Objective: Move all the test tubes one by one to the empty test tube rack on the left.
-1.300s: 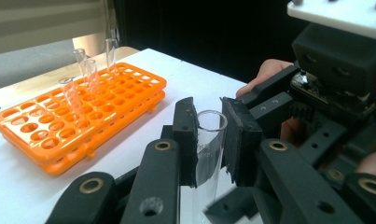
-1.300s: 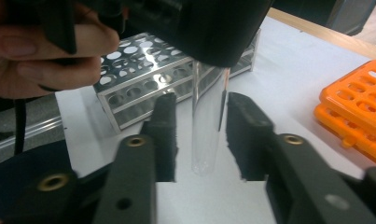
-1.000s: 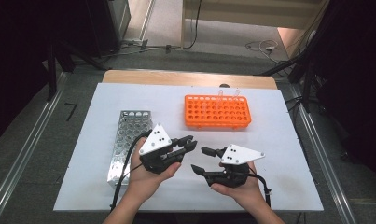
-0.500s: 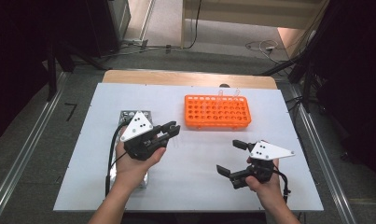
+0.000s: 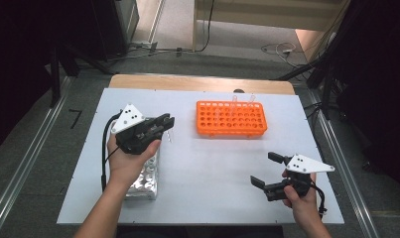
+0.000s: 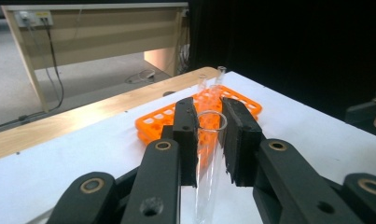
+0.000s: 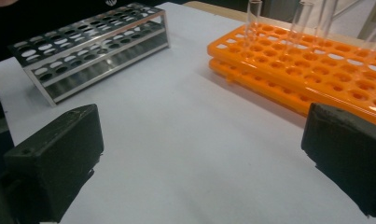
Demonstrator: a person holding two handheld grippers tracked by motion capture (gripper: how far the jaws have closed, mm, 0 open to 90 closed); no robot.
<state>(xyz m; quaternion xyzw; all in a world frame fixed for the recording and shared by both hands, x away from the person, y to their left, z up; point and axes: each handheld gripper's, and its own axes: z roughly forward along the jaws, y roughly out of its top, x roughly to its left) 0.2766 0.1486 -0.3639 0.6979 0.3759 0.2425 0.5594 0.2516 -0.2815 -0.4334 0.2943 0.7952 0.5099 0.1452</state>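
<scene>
The high camera sits above my side of the white rectangular table, looking forward and down; my forearms enter from its bottom edge. The camera on my left black two-jaw gripper rides close behind its jaws and faces the far right, across the orange plastic tube rack toward the table's wooden far edge. The camera on my right black two-jaw gripper sits low and near the tabletop, facing far-left, taking in the silver metal rack. All three views share the orange rack.
</scene>
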